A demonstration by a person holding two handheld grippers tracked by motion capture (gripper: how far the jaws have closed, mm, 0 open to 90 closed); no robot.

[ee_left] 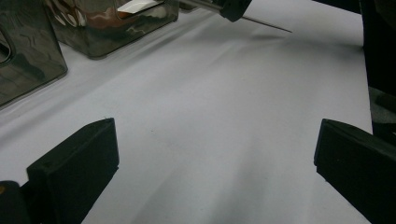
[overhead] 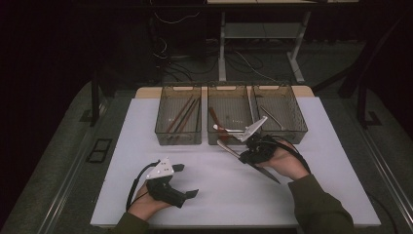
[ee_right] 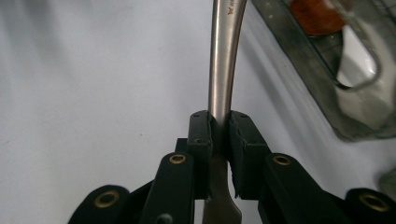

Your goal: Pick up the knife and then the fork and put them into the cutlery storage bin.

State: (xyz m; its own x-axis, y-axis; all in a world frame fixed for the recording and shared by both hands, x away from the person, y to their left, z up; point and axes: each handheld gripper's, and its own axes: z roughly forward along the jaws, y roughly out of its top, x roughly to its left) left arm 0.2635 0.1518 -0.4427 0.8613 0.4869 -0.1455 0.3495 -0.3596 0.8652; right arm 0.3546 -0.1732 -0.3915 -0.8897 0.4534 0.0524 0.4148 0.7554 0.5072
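Close up, the right gripper [ee_right: 219, 140] pinches a metal knife [ee_right: 223, 60] between nearly closed fingers [ee_right: 201, 135], its handle jutting past them.

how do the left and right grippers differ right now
The left gripper has its jaws wide apart with nothing between them; the right gripper is clamped on a metal knife. The left sits low by the table's near edge; the right is near the baskets. Both are black and hand-held.

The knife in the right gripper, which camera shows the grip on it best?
The right gripper view: its jaws clamp the knife at mid-handle. The high view shows its whole length; the left gripper view shows its blade tip.
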